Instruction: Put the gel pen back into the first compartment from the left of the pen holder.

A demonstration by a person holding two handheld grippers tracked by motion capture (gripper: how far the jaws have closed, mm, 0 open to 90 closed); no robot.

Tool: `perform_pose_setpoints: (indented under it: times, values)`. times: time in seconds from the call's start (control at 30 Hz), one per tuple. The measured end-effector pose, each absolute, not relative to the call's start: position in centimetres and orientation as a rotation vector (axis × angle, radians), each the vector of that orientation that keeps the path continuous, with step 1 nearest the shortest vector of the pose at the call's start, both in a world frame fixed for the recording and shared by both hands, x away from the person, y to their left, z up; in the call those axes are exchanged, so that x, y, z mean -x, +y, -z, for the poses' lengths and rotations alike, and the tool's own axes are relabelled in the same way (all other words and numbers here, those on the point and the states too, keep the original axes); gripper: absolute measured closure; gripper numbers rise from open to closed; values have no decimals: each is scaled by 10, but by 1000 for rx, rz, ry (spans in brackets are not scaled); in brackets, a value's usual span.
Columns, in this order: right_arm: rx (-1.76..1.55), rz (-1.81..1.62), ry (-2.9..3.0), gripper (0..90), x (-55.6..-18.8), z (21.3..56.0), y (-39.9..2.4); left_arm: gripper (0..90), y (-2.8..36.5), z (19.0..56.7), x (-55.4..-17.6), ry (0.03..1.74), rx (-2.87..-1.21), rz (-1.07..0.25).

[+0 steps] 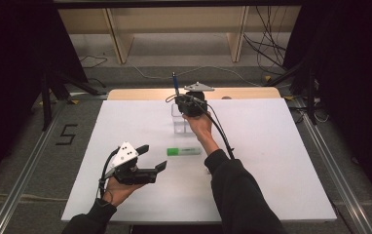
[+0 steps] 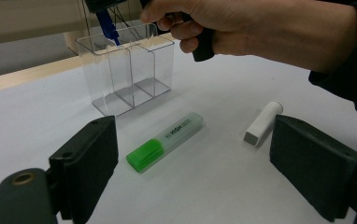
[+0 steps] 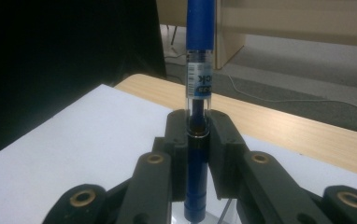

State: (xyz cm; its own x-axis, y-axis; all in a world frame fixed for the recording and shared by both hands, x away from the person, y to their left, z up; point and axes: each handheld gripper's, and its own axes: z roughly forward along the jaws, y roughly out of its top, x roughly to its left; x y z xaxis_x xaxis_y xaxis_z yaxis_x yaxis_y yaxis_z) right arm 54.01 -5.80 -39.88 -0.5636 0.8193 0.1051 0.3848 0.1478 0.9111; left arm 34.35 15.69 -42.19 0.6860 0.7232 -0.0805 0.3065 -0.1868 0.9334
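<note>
Blue pen (image 3: 198,93) stands upright (tip down) in the right tongs (image 3: 198,135).

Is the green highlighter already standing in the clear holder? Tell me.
No: the green highlighter lies flat on the white table, in front of the clear holder and apart from it.

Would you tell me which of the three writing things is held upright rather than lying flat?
The blue pen, clamped upright in the right tool; the green highlighter and white cap lie flat.
</note>
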Motion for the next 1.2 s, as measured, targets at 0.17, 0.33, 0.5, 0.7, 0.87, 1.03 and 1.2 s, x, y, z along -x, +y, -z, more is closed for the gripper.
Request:
perform_pose_setpoints:
  times: [0.17, 0.33, 0.5, 0.7, 0.87, 1.03, 1.2]
  values:
    - [-1148, -1396, 2018, 792, -541, 402, -56, 150, 157, 422, -343, 820, -1778, -460]
    - [-1153, -1382, 2031, 792, -540, 404, -53, 150, 157, 422, -343, 818, -1784, -464]
    - [-1165, -1376, 2031, 791, -542, 408, -53, 149, 157, 422, -344, 817, -1784, -463]
    - [-1171, -1369, 2044, 789, -541, 411, -50, 150, 157, 422, -344, 818, -1780, -464]
    - [-1174, -1338, 2064, 589, -539, 412, -50, 150, 157, 422, -344, 819, -1781, -464]
    - [-1165, -1327, 2078, 422, -533, 401, -59, 150, 157, 422, -344, 819, -1784, -463]
    - [-1155, -1325, 2093, 365, -527, 391, -71, 150, 156, 423, -344, 818, -1787, -468]
